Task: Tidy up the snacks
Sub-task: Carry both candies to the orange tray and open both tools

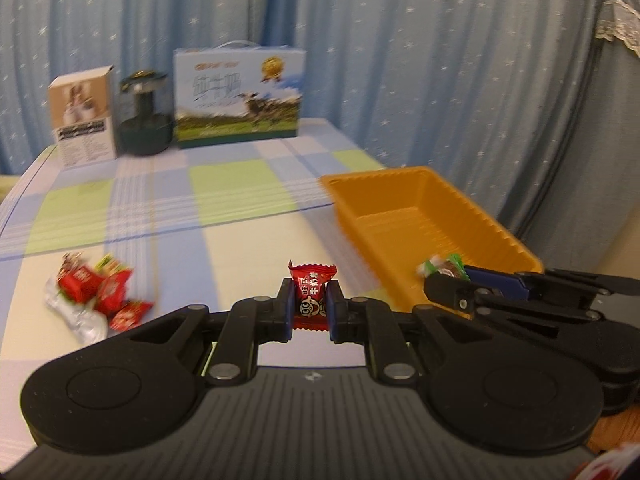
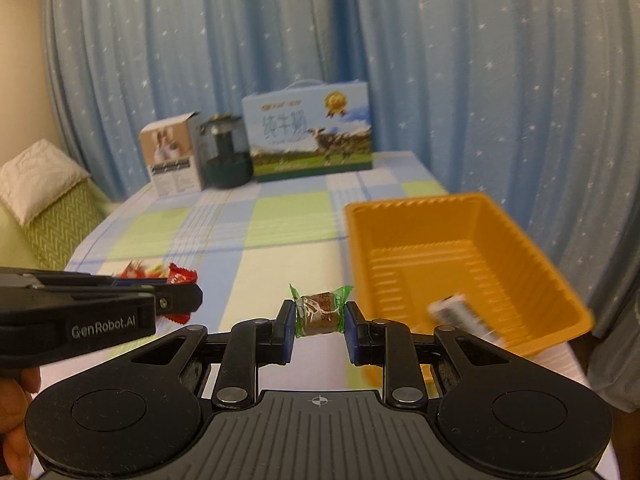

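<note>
Now each gripper clamps a light, crinkly sweet by its middle: left gripper the red candy, right gripper the green candy; tray ahead-right.

— Any lettering you can read?
— "GenRobot.AI", white on the black side of the left gripper.
— And the boxes, the candy wrappers?
— Printed, but too blurred.
</note>
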A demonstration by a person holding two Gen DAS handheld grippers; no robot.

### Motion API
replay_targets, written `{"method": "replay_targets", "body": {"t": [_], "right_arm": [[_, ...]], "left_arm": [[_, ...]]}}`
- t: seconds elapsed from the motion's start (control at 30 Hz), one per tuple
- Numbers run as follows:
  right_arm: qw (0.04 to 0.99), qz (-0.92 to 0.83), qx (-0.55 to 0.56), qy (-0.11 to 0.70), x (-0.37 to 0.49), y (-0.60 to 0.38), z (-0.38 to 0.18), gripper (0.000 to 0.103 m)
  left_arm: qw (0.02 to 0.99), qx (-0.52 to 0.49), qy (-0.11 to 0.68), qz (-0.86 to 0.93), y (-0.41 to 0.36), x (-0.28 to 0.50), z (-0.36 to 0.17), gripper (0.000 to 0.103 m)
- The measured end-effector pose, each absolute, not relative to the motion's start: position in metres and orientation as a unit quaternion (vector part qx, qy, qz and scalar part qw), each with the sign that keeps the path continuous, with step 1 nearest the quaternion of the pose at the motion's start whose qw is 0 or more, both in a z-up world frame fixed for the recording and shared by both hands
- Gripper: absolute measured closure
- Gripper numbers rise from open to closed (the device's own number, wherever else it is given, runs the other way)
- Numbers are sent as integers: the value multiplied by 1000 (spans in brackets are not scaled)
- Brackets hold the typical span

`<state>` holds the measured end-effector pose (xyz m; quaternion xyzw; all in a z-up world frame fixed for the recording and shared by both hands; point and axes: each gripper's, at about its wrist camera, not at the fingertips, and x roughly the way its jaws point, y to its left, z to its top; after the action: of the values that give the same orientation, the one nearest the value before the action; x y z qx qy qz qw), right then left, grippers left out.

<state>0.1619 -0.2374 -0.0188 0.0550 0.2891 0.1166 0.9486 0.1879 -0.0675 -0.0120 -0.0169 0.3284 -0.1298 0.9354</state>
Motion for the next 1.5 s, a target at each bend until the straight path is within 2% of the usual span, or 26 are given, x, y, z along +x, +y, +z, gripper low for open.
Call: {"method": "replay_targets", "body": {"t": [0.37,0.7,1.3,1.37,1.43,1.5], "right_arm": [[957,78,73,270,184,-310,16,77],[953,59,61,290,207,-357,2,77],[945,59,63,316,223,-374,-20,77],[945,59,63,317,223,-375,-21,77],[944,58,65,317,223,-376,-21,77],[944,57,66,318,223,-377,-21,77]], "left_arm": [[929,4,323,-182,-130,213,2,89],[916,4,342,-210,-169,238,-12,89],[905,6,367,-217,-197,259,-37,89],[905,10,364,-221,-199,260,-37,84],[907,21,360,-216,-201,259,-38,73],[908,24,358,-216,-200,258,-38,72]]}}
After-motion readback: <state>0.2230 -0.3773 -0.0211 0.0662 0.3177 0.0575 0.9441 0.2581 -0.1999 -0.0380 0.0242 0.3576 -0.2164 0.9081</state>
